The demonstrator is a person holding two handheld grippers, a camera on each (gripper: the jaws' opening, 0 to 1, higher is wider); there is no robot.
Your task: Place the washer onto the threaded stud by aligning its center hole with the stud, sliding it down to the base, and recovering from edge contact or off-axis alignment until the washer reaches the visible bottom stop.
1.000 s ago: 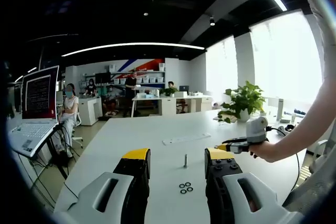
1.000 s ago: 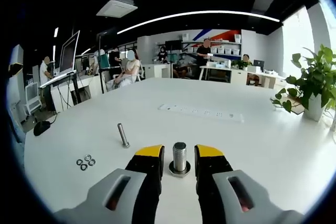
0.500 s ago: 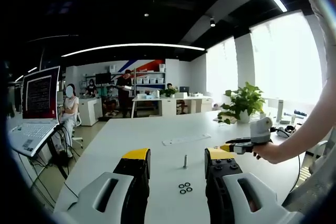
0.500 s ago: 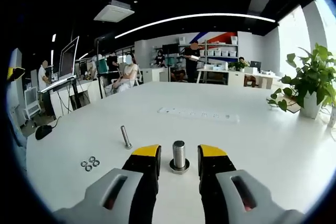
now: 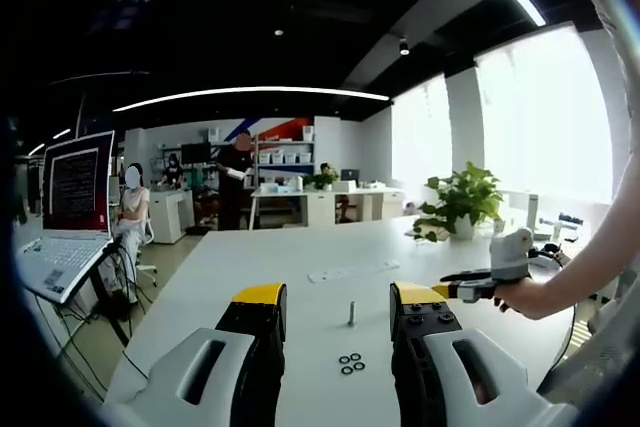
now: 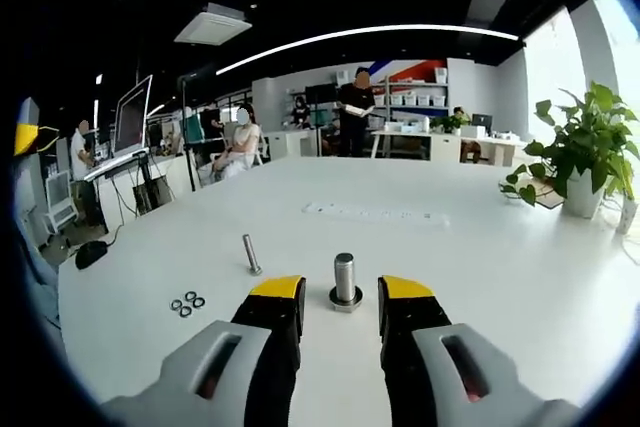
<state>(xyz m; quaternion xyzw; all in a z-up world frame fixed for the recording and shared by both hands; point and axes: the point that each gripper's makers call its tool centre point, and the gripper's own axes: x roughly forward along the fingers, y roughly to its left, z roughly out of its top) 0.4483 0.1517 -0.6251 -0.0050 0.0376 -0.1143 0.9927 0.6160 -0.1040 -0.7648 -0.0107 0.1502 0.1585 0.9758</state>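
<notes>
Three washers lie clustered loose on the white table, near a thin pin, and I judge none picked yet. My right gripper stands with jaws apart, empty, flanking the threaded stud as if lining up. My left gripper hangs parted too, framing the washers. No legible labels anywhere.
</notes>
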